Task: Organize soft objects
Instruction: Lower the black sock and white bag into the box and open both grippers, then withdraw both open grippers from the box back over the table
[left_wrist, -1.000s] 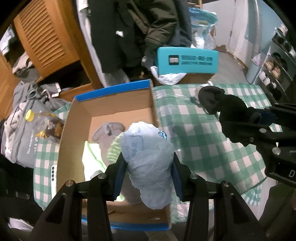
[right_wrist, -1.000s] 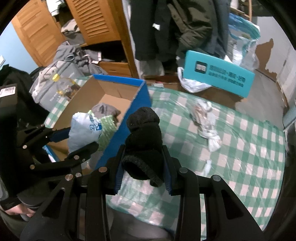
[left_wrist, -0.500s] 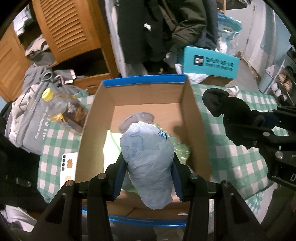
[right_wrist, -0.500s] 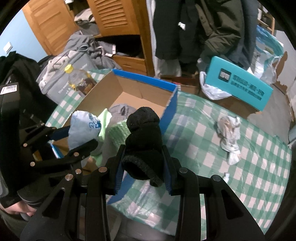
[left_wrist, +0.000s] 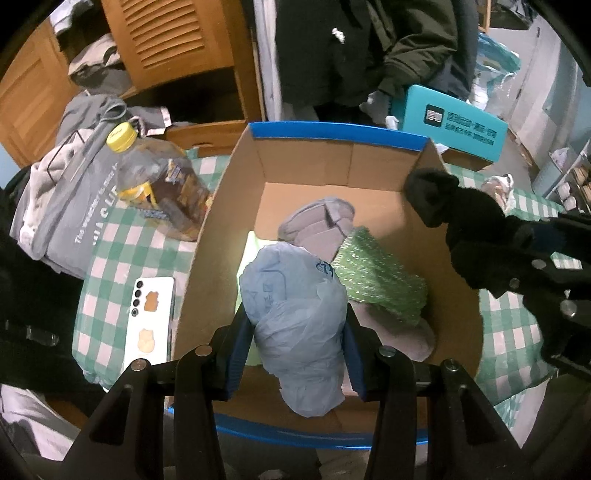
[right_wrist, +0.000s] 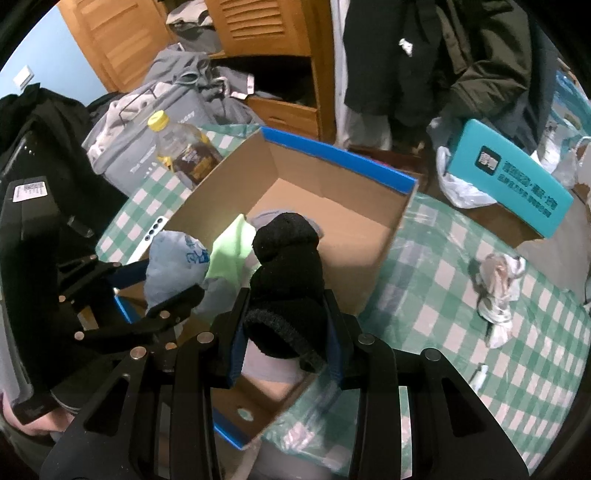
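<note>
A: Plastic bundle (left_wrist: 299, 325), pale blue: clamped in left gripper (left_wrist: 295, 347), above cardboard box (left_wrist: 332, 138).
B: Black sock roll (right_wrist: 286, 284): clamped in right gripper (right_wrist: 284, 347), over box wall. Risk: early release, lands on tablecloth (right_wrist: 461, 280).

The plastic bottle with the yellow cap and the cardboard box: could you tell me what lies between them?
Nothing: in the left wrist view the bottle leans right against the box's left wall. The white phone lies nearer the camera.

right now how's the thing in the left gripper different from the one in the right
The left gripper holds a pale blue plastic bag, crinkled and glossy; the right gripper holds a black sock, knitted and matte. The bag looks bulkier. Both are soft bundles, clamped above the cardboard box.
</note>
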